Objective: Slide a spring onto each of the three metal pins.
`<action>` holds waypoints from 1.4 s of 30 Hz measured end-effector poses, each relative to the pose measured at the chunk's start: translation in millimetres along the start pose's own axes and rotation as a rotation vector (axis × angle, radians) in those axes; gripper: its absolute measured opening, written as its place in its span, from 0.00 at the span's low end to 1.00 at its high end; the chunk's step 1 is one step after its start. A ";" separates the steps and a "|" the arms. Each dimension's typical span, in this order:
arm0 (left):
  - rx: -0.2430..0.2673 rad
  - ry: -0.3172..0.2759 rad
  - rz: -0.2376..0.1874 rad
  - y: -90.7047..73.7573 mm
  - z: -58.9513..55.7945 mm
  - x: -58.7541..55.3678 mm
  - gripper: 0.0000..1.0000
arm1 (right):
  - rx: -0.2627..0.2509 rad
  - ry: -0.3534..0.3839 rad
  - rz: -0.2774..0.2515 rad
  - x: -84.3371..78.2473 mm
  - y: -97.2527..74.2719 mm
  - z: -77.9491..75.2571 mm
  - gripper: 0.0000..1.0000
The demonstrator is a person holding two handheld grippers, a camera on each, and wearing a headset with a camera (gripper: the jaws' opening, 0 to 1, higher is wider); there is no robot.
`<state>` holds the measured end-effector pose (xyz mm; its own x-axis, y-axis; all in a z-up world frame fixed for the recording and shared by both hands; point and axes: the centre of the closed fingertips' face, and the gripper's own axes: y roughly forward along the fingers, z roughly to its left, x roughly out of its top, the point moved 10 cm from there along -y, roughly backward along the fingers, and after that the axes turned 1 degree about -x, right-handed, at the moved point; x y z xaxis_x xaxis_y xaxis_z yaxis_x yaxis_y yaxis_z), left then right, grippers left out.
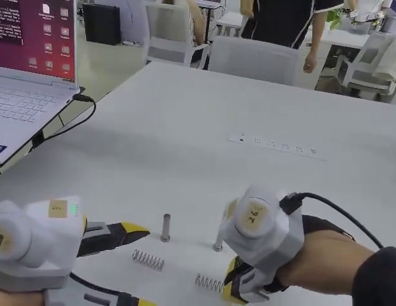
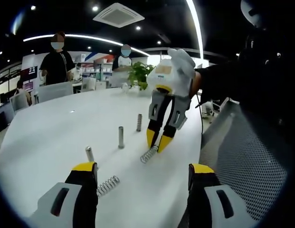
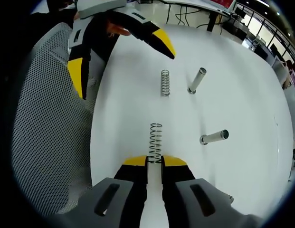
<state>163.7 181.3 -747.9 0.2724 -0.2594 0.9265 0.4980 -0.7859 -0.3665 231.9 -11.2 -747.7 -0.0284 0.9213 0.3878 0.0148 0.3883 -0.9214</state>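
Right gripper view: your right gripper jaws pinched together on near end of spring, rest of it lying on counter. Your left gripper jaws apart, second spring just beside one jaw. Step in hand: pickup. Next you lift, tip spring upright, centre its bore over nearest pin; fine alignment needed.

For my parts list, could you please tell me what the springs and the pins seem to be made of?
The springs look like thin bare wire coils, silvery with small glints, likely steel. The pins are smooth cylinders with a dull grey sheen, probably metal; which alloy cannot be told.
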 end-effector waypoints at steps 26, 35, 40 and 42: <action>-0.126 0.055 -0.027 11.3 -16.1 12.1 0.25 | 0.074 -0.179 -0.098 26.9 -29.5 21.9 0.08; -0.150 0.066 -0.030 11.6 -17.0 12.6 0.15 | 0.083 -0.218 -0.105 35.5 -31.3 25.1 0.08; -0.163 0.072 -0.029 11.4 -16.8 12.4 0.09 | 0.084 -0.239 -0.107 37.3 -30.9 26.4 0.08; -0.173 0.071 -0.028 11.5 -17.6 12.0 0.06 | 0.085 -0.249 -0.108 37.8 -30.9 27.1 0.08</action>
<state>158.3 159.3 -739.5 0.1986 -0.2702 0.9421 0.3543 -0.8765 -0.3260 203.3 11.0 -705.3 -0.2697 0.8371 0.4759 -0.0850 0.4716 -0.8777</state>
